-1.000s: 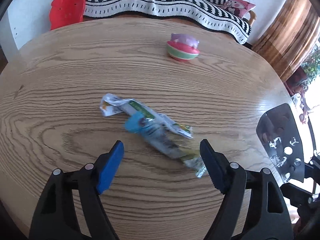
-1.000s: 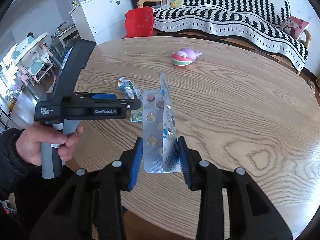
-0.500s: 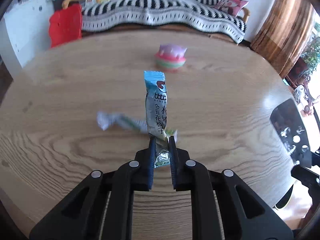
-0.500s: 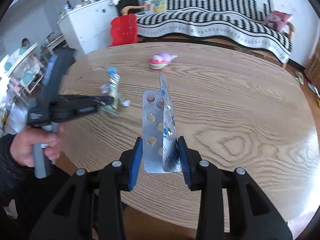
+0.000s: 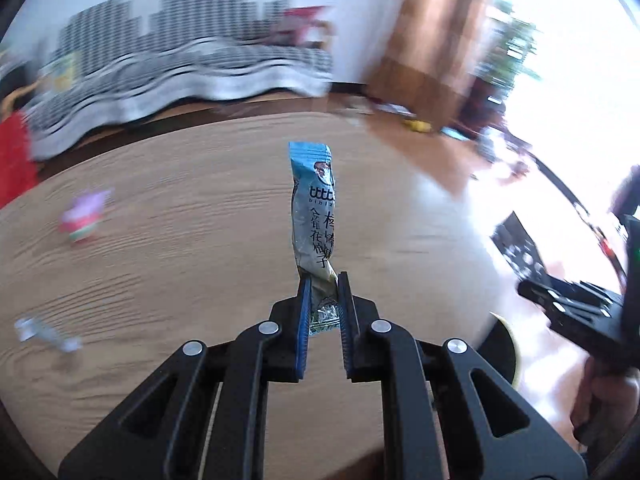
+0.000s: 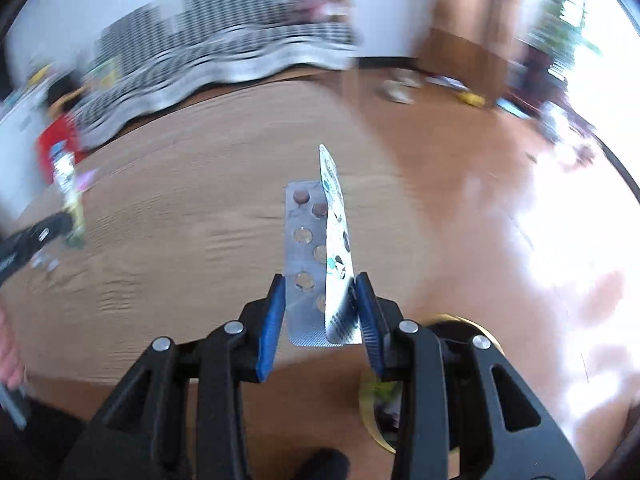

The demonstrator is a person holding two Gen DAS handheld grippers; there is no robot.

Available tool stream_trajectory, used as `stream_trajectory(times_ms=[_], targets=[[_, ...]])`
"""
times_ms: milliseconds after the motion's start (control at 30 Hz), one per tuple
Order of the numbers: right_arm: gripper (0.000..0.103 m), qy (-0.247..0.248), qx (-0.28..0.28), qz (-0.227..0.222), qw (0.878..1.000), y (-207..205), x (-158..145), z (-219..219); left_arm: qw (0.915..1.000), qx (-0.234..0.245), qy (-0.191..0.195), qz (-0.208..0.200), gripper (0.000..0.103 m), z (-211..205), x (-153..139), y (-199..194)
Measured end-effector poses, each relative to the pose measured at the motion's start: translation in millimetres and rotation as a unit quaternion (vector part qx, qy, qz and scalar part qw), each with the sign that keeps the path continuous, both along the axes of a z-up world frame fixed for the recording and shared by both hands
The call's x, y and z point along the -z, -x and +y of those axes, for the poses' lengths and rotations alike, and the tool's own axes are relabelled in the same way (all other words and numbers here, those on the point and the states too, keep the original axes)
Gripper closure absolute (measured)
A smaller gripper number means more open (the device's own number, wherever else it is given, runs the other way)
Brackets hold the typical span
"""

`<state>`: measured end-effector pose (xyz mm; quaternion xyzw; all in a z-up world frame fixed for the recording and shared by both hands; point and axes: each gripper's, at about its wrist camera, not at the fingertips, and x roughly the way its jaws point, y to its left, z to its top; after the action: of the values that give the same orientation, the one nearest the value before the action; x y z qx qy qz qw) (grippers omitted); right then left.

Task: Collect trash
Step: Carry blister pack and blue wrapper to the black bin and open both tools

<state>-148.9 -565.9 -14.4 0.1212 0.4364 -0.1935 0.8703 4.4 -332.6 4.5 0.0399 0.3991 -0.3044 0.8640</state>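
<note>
My left gripper (image 5: 323, 298) is clamped on the lower end of a long blue-and-silver snack wrapper (image 5: 314, 212) printed with dark characters; the wrapper stands upright from between the blue pads, lifted clear of the round, wood-grain worktop (image 5: 192, 240). Its crinkled bottom edge shows just below the pinch point.

My right gripper (image 6: 320, 300) is closed on two things at once: a silver foil blister pack (image 6: 302, 264) with round pockets, a couple still holding brown tablets near the top, and a white printed foil sheet (image 6: 336, 240) leaning against its right side. Both stand upright out of the gripper, above the worktop (image 6: 180, 200).

Left on the worktop, a small crumpled silvery wrapper (image 5: 44, 332) lies near the left edge of my left view, and farther back sits a blurred pink, purple and green toy (image 5: 84, 220). From the right wrist view I can see the left gripper (image 6: 60, 226) at the far left holding its wrapper (image 6: 68, 184) upright.

Below the worktop's near edge, beside my right gripper, a dark round bin with a yellowish rim (image 6: 380, 396) shows partly. Everything beyond is motion-blurred: a black-and-white striped sofa (image 5: 172, 60) and a red chair (image 5: 14, 160).
</note>
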Motion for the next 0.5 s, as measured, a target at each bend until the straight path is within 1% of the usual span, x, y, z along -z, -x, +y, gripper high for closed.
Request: stream_trajectory(times_ms=[33,67,133,167,200,300,400,500], targets=[[0.067,0.002,0.028,0.005,1.000,14.7,4.3,-20.0,0.9998,0.020,0.005,0.001,0.091,-16.6,0.3,8.5],[0.067,-0.001,0.045,0.010,0.999,25.8,9.0,-34.1,0.9987,0.049,0.011,0.002,0.091,-40.7,2.0,20.6],[0.067,-0.013,0.081,0.027,0.996,52.1,25.1,-65.1,0.9951,0.096,0.022,0.006,0.091,-79.9,7.8,43.5],[0.067,-0.019,0.089,0.034,0.995,58.9,30.8,-74.1,0.9928,0.117,0.026,0.008,0.091,-97.0,12.1,54.2],[0.067,-0.032,0.104,0.052,0.993,70.3,42.9,-88.6,0.9903,0.136,0.028,0.009,0.091,-112.6,17.4,64.7],[0.067,-0.066,0.125,0.088,0.986,90.2,71.1,-112.7,0.9824,0.184,0.021,0.024,0.091,-154.6,36.8,91.8],[0.067,-0.102,0.136,0.120,0.978,101.0,100.6,-127.5,0.9769,0.210,0.007,0.036,0.091,-182.4,52.8,109.3],[0.067,-0.134,0.137,0.141,0.971,109.3,122.8,-132.1,0.9743,0.222,-0.004,0.041,0.091,-200.2,61.8,113.8]])
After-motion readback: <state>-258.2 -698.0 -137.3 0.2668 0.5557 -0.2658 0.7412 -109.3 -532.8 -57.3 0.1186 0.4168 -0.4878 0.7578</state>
